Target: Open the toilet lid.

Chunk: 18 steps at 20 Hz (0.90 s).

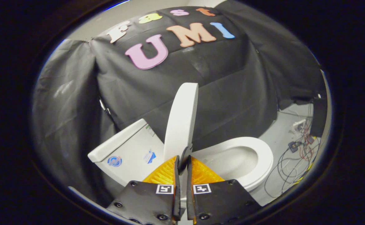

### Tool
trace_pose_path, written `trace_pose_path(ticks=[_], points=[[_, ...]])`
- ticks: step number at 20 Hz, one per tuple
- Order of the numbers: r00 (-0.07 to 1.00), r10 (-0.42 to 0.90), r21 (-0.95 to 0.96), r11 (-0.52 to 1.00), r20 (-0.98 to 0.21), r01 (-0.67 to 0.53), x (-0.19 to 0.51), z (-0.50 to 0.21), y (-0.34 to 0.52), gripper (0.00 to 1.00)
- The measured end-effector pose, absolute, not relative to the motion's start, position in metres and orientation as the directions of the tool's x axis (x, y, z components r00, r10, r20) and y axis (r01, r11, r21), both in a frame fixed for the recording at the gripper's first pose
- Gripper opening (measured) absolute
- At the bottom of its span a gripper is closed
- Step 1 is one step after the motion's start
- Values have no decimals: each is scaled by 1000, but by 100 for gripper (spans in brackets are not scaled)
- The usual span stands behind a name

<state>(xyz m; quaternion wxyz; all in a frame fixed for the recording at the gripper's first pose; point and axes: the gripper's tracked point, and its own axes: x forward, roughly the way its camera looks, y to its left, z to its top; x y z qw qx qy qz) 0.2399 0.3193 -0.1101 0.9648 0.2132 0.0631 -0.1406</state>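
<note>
The white toilet lid (pixel 181 120) stands raised, nearly upright and edge-on, rising from just ahead of my fingers. My gripper (pixel 182 162) has its orange fingers (pixel 163 173) closed on the lid's lower edge, one on each side, with only a thin gap between them. To the right of the lid lies the white seat ring (pixel 257 157) around the open bowl. To the left sits the white tank (pixel 129 150) with stickers on its side.
Black cloth hangs behind and to the left of the toilet. On the pale floor to the right lies a tangle of cables (pixel 295 159) with a small box and a wall socket.
</note>
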Motion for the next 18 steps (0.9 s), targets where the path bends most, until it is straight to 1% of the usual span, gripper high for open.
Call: trace_pose_path(ticks=[3, 7, 11, 18], points=[[967, -208, 395, 884, -150, 251, 256, -93, 343, 8], [980, -150, 351, 917, -131, 187, 273, -79, 371, 8], [987, -91, 290, 949, -136, 128, 286, -71, 399, 9], [989, -13, 241, 969, -148, 48, 309, -66, 439, 9]])
